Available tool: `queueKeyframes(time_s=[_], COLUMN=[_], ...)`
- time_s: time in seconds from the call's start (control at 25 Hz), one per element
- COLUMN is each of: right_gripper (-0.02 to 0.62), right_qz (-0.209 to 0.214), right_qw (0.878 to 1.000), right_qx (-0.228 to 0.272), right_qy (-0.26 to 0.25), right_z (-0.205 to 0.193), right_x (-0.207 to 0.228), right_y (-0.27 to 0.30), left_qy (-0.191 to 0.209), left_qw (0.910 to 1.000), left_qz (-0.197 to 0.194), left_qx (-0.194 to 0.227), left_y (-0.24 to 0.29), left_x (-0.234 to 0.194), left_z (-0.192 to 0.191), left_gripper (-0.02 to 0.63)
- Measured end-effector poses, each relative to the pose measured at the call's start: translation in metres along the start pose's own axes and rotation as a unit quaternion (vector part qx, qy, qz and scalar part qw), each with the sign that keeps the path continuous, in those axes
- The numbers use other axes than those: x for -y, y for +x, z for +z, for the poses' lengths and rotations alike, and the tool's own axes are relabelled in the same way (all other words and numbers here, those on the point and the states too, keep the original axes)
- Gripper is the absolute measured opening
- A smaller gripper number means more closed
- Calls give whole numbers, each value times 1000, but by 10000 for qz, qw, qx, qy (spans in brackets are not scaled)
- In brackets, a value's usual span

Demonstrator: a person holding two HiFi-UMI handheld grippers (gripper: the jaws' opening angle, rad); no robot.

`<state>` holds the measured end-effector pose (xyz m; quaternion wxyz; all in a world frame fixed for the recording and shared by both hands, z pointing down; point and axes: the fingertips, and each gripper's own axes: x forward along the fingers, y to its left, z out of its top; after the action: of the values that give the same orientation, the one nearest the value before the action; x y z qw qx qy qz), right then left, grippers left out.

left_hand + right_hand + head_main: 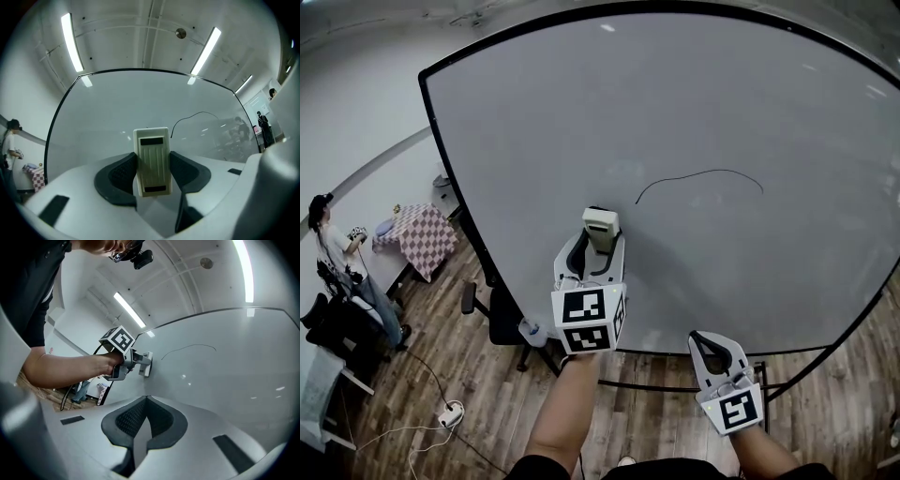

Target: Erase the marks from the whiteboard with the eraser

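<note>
A large whiteboard (694, 122) fills the head view, with one thin curved black mark (698, 175) on it. The same mark (192, 118) shows in the left gripper view and the mark (187, 348) in the right gripper view. My left gripper (598, 246) is shut on a cream eraser (601, 228), which sits close to or against the board, below and left of the mark's left end. Both jaws clamp the eraser (152, 161). My right gripper (715, 352) hangs low by the board's bottom edge, shut with nothing in it.
A person (342, 272) stands far left near a checkered table (420, 236). An office chair (492, 314) sits below the board's left side. The board stand's bar (675, 386) and cables (441, 417) lie over the wooden floor.
</note>
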<state>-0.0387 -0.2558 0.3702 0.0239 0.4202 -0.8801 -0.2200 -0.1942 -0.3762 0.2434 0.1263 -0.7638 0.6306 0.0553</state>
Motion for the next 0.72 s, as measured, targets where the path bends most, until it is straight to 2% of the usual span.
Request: queueKeyframes(time_s=[0.44,0.6,0.72], right_gripper=[18,18,18], right_qz=[-89,-166,-135], right_qw=[9995,9996,9993], right_qx=[298,183,327], right_qy=[111,131,135], right_z=[18,23,30], right_x=[39,50,51], right_y=[-1,-6,-6], left_qy=[-179,-461,-751], left_qw=[9987,9978,9962], left_qz=[458,459,444], left_qx=[-114,-81,-50], left_y=[19,21,22], left_x=[-5,-3,-2], left_z=[12,23,25], left_gripper=[239,238,238])
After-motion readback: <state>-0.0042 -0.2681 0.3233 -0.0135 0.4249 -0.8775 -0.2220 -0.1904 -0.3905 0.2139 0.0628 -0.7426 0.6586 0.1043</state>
